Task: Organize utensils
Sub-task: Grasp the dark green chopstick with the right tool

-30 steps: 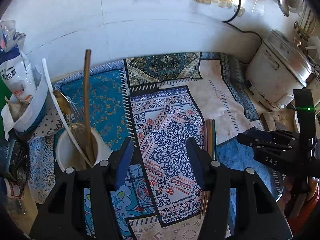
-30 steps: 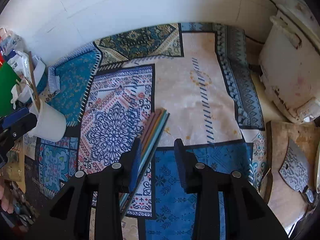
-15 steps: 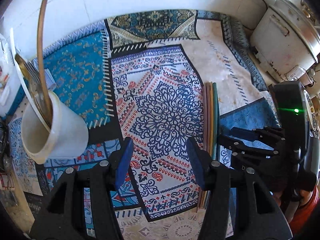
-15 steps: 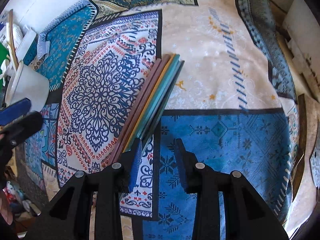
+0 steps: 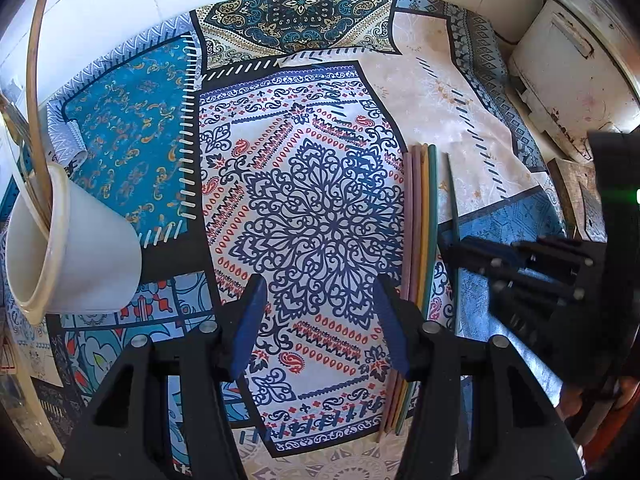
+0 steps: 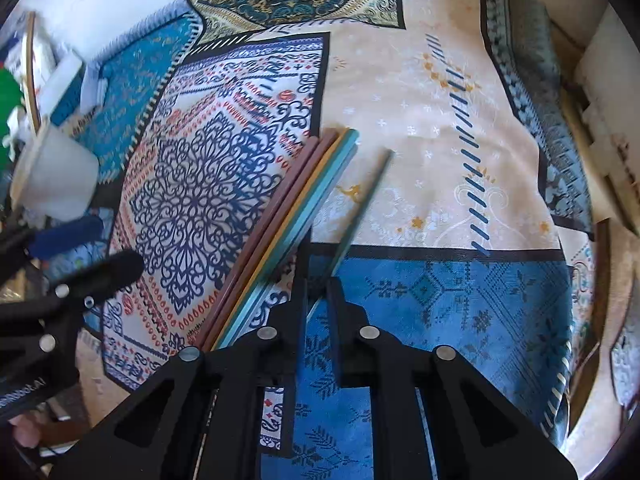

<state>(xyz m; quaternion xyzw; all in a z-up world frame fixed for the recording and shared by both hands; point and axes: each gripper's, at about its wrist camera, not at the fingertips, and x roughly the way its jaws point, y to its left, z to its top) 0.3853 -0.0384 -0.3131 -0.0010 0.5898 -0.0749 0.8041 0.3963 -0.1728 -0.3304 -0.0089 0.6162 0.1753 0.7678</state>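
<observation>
Two views: from our left wrist, the left tool (image 5: 316, 320) hovers, fingers apart, over the patterned cloth (image 5: 132, 120) beside the chopstick bundle (image 5: 420, 240), while from our right wrist, the right tool (image 6: 318, 296) pinches one teal chopstick (image 6: 360, 208) just right of that bundle (image 6: 288, 220).

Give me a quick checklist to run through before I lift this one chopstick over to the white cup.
1. Right gripper shut on the dark chopstick: ok.
2. Only one stick held; it lies apart from the bundle of chopsticks: ok.
3. How firmly the fingers grip it: cannot tell.
4. Left gripper open and holding nothing, off to the side of the bundle: ok.
5. White cup upright with its mouth open: ok, though a wooden stick and other utensils already stand in it.
6. Room left in the cup: cannot tell.
</observation>
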